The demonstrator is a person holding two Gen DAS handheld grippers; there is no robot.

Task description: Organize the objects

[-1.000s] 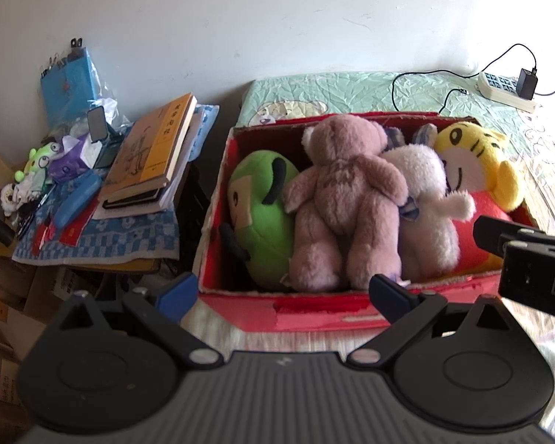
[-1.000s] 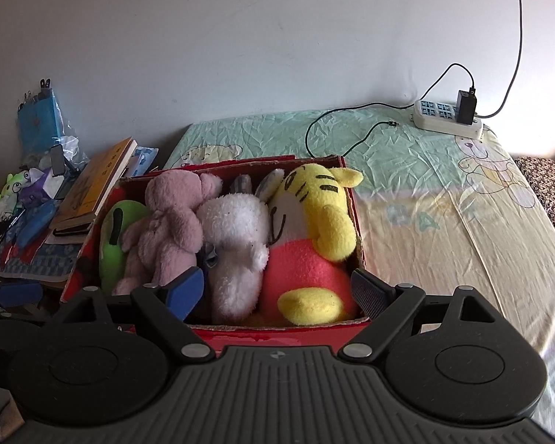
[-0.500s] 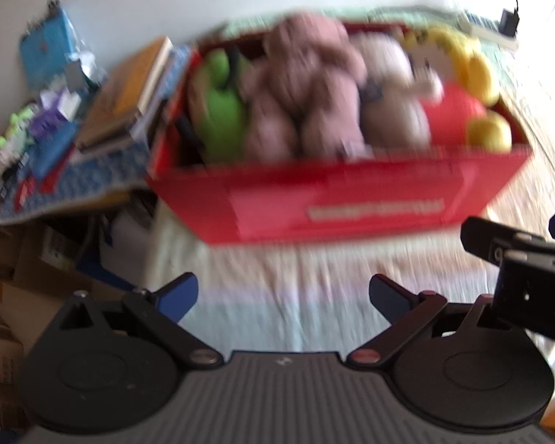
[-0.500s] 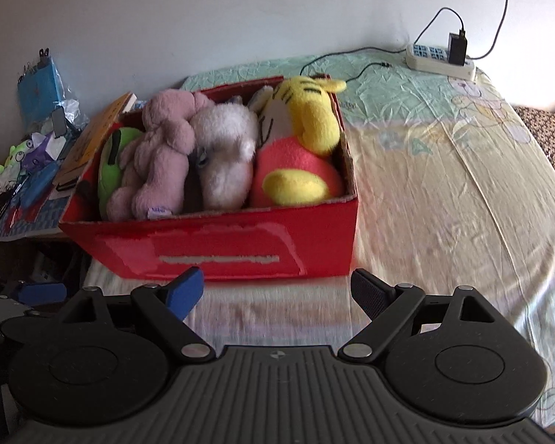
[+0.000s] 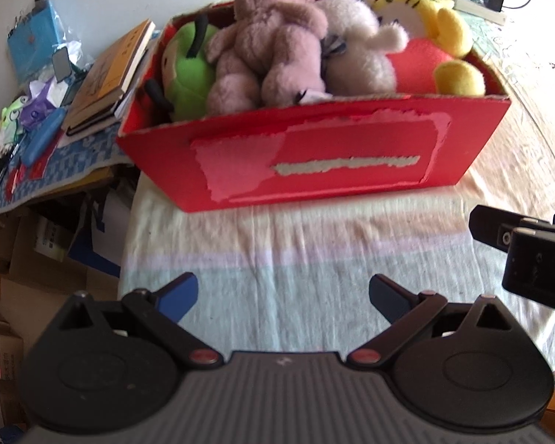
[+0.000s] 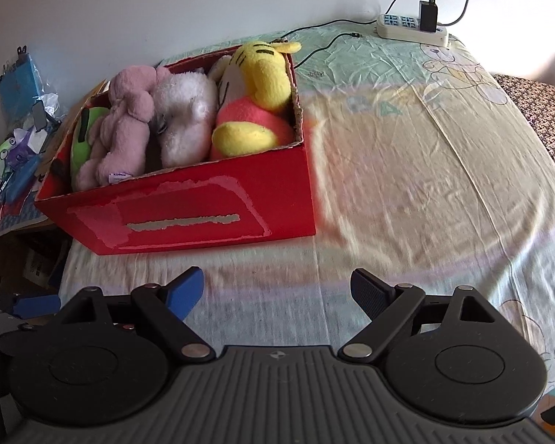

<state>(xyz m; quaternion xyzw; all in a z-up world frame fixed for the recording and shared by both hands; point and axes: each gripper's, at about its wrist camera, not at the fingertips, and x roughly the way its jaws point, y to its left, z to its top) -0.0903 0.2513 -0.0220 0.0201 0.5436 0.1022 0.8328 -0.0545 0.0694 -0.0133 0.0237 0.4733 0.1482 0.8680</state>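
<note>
Both grippers have backed away from the red box (image 6: pixel 188 218) — left gripper (image 5: pixel 283 296) and right gripper (image 6: pixel 277 288) spread, empty. Box (four plush toys (image 6: pixel 181 122) packed inside) sits on the bed (image 6: pixel 425 185) — sorting looks finished.

Between both claws and the red box (image 6: pixel 188 218) lies bare bed sheet (image 5: pixel 296 255), open for passage; right of the box the bed (image 6: pixel 425 170) runs wide and unobstructed up to the power strip (image 6: pixel 412 29) and its cable (image 6: pixel 325 39) by the wall; the box is packed wall to wall with plush toys (image 5: pixel 277 48), leaving no gap inside; hard against its left side stand stacked books (image 5: pixel 111 74) and clutter (image 5: pixel 37 118); the right claw (image 5: pixel 514 236) intrudes at the left view's right edge.
</note>
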